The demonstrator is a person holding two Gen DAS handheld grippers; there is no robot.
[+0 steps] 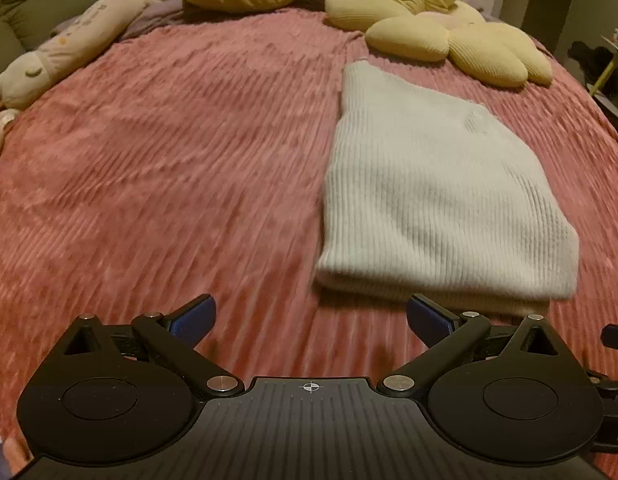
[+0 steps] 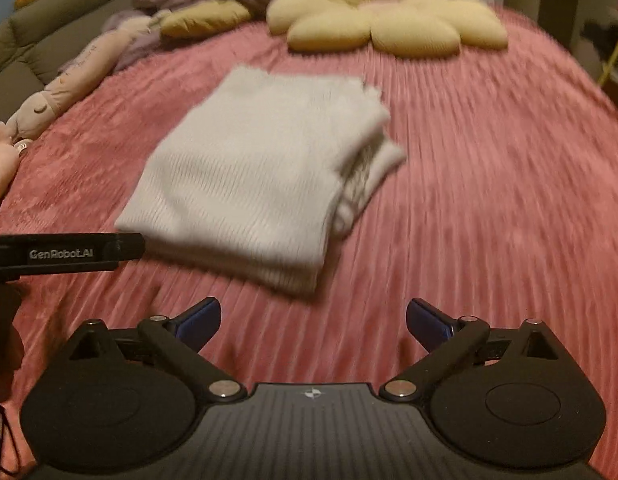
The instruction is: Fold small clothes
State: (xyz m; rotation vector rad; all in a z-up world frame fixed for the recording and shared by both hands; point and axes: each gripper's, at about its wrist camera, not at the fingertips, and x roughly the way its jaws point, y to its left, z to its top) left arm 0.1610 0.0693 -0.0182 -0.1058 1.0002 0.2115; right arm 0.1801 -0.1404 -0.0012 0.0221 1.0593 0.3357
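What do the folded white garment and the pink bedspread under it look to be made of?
White garment: looks like a soft ribbed knit, matte and slightly fuzzy, with fine parallel ribs and thick stacked folds. Pink bedspread: seems a plush fleece or velvet-like fabric, with raised wavy ridges and a faint sheen. Exact fibres cannot be told.

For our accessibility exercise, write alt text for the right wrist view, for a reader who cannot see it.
A folded white knit garment lies on a pink ribbed bedspread, ahead and left of the open, empty right gripper. A yellow flower-shaped cushion sits behind it, and the left gripper's body pokes in at the left edge.
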